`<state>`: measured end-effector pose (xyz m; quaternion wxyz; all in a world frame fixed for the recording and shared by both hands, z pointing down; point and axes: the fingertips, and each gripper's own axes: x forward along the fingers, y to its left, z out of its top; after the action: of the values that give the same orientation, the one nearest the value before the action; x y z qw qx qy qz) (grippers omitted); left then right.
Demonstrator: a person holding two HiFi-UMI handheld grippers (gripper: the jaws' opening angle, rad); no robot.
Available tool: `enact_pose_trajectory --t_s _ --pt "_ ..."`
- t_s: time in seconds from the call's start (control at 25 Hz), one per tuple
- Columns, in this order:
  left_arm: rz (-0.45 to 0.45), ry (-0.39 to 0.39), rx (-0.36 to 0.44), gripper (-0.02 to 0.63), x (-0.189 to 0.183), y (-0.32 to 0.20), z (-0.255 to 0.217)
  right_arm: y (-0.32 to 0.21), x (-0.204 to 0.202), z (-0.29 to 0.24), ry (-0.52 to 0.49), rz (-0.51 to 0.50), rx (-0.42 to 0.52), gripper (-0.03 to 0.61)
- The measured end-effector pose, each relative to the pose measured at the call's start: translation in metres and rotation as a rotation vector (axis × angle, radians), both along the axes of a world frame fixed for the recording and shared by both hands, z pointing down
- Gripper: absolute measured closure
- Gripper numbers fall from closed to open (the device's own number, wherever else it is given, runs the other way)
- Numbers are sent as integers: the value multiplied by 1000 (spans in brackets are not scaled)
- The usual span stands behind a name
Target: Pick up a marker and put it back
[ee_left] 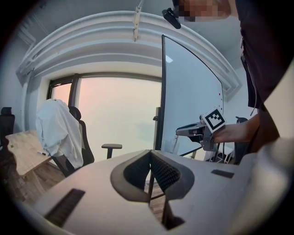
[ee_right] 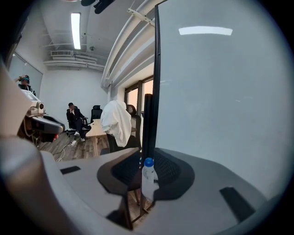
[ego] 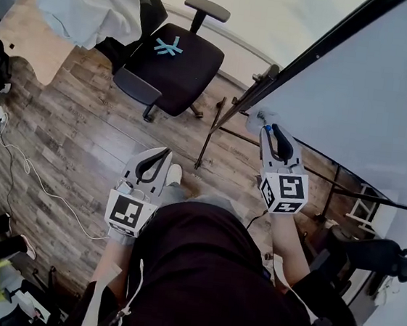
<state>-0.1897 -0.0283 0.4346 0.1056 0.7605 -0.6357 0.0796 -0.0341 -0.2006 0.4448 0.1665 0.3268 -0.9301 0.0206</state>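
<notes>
Pinching marker [ee_right: 148, 182] upright, blue cap [ee_right: 148, 162] apparently uppermost, right tool [ego: 267, 131]

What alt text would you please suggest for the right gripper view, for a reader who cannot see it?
The right claw grips a white marker with a blue cap, upright beside the dark edge of a whiteboard. Behind stands an office chair draped in white cloth.

No text, label or number is legible.
</notes>
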Motion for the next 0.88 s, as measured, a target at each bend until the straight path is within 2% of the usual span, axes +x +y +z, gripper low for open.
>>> enact_pose_trajectory --t_s 0.32,0.88 --pt "95 -15 48 606 16 -16 -2 7 24 -32 -37 55 41 491" --pt "330 -2 49 606 67 -57 -8 19 89 -62 -76 228 76 491"
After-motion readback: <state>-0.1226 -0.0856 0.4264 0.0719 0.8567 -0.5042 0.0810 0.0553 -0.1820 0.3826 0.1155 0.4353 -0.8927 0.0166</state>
